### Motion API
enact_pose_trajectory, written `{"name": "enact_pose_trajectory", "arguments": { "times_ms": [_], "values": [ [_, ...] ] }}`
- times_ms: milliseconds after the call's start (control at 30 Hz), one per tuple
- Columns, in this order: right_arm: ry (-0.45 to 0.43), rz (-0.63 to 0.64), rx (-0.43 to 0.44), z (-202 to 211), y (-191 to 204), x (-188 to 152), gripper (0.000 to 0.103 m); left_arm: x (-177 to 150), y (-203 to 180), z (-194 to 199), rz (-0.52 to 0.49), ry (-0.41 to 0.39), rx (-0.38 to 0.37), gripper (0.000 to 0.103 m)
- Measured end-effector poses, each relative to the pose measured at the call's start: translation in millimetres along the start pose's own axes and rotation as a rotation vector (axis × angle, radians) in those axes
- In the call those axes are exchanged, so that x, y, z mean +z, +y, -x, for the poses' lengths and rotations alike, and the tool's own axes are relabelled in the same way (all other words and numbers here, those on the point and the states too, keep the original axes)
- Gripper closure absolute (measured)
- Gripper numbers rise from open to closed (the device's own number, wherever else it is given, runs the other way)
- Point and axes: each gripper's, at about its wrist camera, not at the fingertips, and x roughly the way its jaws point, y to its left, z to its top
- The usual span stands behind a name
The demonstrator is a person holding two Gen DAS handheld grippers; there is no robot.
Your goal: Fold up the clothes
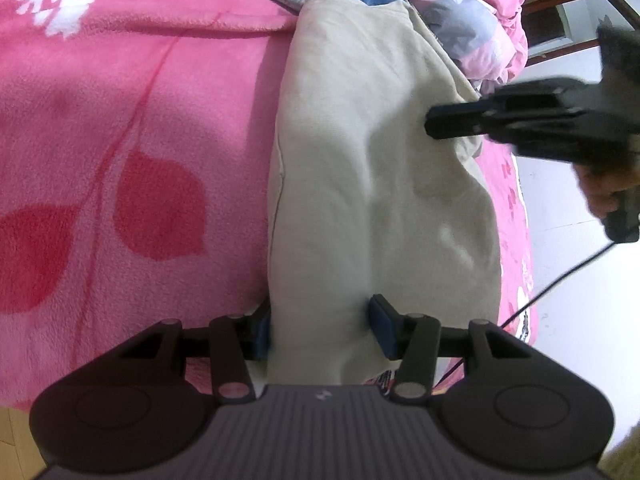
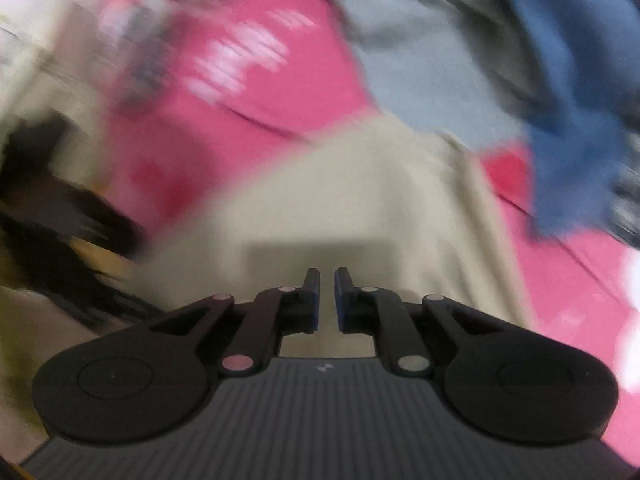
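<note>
A beige garment (image 1: 360, 168) lies folded lengthwise on the pink blanket (image 1: 120, 120). My left gripper (image 1: 320, 330) stands open with its near end between the fingers; whether the pads touch it I cannot tell. My right gripper (image 1: 436, 122) comes in from the right over the garment's right edge. In the blurred right wrist view the right gripper (image 2: 327, 296) is nearly shut with a narrow gap and nothing between the pads, above the beige garment (image 2: 340, 200).
A heap of grey, blue and pink clothes and bedding (image 1: 460, 8) lies at the far end of the bed. The bed's right edge drops to a pale floor (image 1: 580, 280). A black cable (image 1: 560, 280) hangs there.
</note>
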Motion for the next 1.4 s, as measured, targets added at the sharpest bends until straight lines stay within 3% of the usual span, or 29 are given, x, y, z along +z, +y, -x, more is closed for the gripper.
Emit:
{"name": "enact_pose_trajectory", "arguments": {
  "times_ms": [33,100,167,200,267,433,600,733,833,967,1067,1233,1400],
  "values": [
    [0.019,-0.011,-0.085,-5,-6,-7,0.097,1,0,0,-0.001,-0.001,0.004,0.051],
    [-0.024,-0.183,-0.145,3,-33,-16,0.098,2,-2,1,-0.005,-0.002,0.017,0.051],
    [-0.071,-0.286,-0.135,11,-44,-21,0.098,-10,-1,3,-0.006,-0.005,0.029,0.051],
    [-0.079,-0.256,-0.148,12,-40,-22,0.098,-33,2,6,-0.007,-0.007,0.033,0.051],
    [-0.095,-0.195,-0.173,14,-31,-23,0.096,-38,-1,7,-0.011,-0.011,0.042,0.051],
    [-0.149,-0.256,-0.040,26,-21,-34,0.092,-43,-21,9,-0.069,-0.011,0.103,0.050],
    [-0.149,-0.192,0.076,37,-2,-55,0.089,-48,-42,12,-0.127,-0.011,0.164,0.050],
    [-0.131,-0.176,0.111,33,-2,-78,0.089,-51,-58,13,-0.169,-0.007,0.211,0.050],
    [-0.100,-0.219,0.040,24,-18,-103,0.089,-49,-61,6,-0.167,0.026,0.235,0.044],
    [-0.044,-0.529,-0.132,23,-74,-152,0.088,-44,-66,2,-0.175,0.066,0.267,0.044],
    [-0.139,-0.711,-0.108,43,-98,-171,0.088,-37,-73,10,-0.182,0.079,0.293,0.046],
    [-0.308,-0.655,-0.060,61,-102,-150,0.087,-2,-98,15,-0.179,0.007,0.346,0.047],
    [-0.424,-0.409,-0.022,55,-104,-108,0.069,49,-136,-7,-0.305,-0.114,0.328,0.047]
  ]
}}
